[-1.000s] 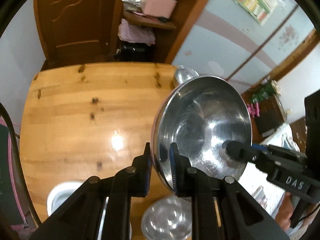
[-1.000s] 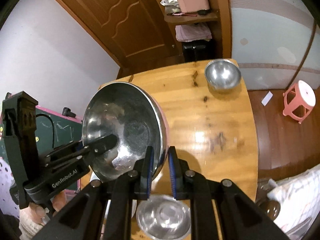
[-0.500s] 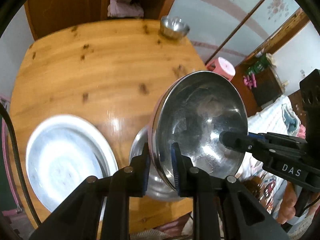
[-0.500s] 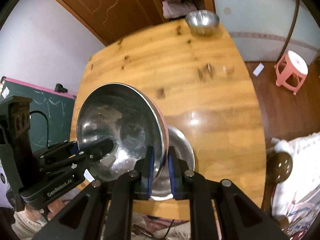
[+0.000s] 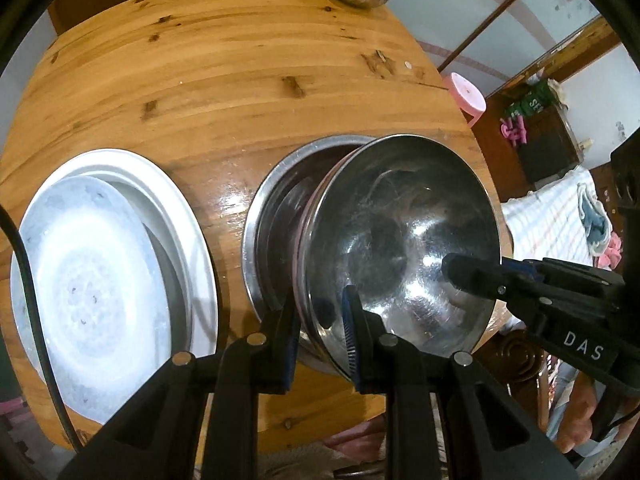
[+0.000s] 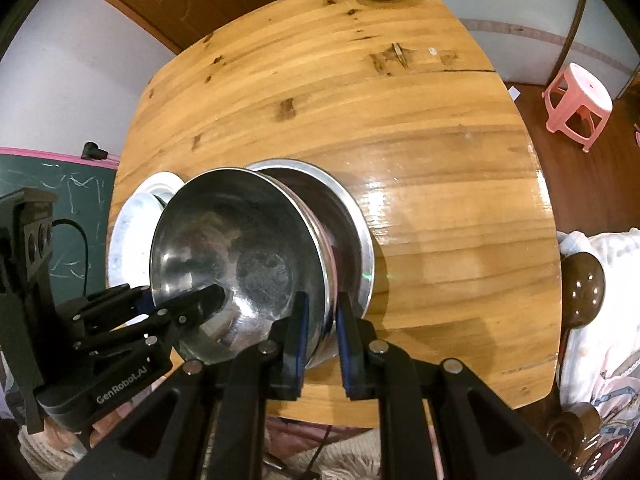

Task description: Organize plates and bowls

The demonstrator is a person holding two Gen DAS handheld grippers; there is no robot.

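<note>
Steel bowl point(image 5: 404, 236) pinched by both tools, hiding the basin point(image 5: 276, 184) beneath; contact unclear

Both wrist views look steeply down, close, from opposite sides, sharing the steel bowl point(image 5: 404, 236) and wooden table point(image 6: 420, 128).

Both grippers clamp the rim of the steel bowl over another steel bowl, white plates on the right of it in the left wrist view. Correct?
Not quite. In the left wrist view the stacked white plates lie left of the held steel bowl, not right. The left gripper and right gripper do clamp its rim above the lower steel bowl.
</note>
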